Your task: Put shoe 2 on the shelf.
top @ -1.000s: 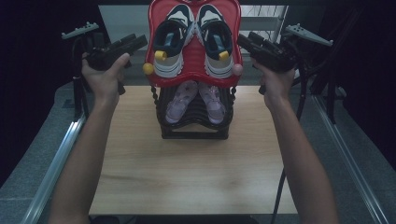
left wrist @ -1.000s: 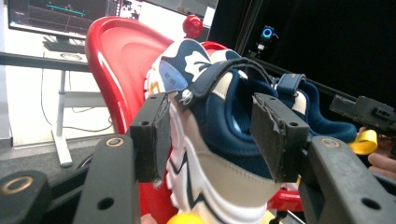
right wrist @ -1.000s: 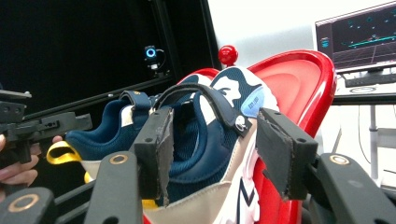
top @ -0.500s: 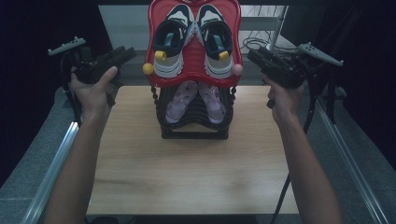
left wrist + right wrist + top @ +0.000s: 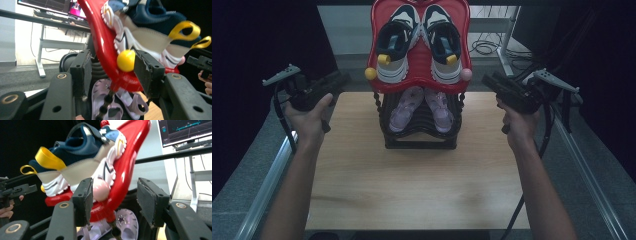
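Note:
A pair of navy, white and beige sneakers with yellow heel loops lies on a tilted red tray on top of a black rack. A yellow knob sticks out at the tray's left corner and a pink knob at its right. My left gripper hangs open left of the tray; in the left gripper view the yellow knob shows between the jaws, untouched. My right gripper stands open right of the tray, the pink knob beside its left pad.
Purple sandals sit on the rack's lower level. The rack stands at the back of a wooden table, with metal rails along both sides. A desk with a monitor and cables lies behind.
Both hands have sunk and drawn outward from the tray's upper sides to the level of its lower corners. Both grippers stay open. Tray and shoes have not moved.

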Motion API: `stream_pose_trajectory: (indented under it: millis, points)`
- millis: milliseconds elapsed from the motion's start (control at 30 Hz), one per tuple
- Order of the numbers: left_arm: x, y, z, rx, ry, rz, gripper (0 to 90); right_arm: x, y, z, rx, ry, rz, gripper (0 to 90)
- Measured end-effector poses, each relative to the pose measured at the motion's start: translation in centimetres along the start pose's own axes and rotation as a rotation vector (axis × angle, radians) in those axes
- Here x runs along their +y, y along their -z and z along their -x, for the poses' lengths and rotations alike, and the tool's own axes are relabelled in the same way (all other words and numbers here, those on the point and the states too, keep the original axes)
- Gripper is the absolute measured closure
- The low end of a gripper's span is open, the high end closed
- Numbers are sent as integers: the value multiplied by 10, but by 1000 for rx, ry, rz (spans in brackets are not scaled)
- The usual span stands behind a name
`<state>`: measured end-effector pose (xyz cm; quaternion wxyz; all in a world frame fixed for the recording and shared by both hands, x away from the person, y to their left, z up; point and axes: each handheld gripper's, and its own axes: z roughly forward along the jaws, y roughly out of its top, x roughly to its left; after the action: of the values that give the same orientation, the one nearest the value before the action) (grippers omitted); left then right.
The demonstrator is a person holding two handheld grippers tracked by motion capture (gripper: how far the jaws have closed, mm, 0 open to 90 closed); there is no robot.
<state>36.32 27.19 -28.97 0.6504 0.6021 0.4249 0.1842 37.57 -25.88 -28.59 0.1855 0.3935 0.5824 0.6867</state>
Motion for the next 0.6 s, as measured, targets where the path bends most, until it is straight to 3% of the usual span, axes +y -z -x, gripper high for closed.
stream_pose_trajectory:
  millis: [333,600]
  points:
    - [-34,5,-2,13,-20,-54,495,-30,9,11,-9,-25,-31,468]
    - [-85,9,-8,20,0,-104,506,-70,24,12,-21,-13,-76,466]
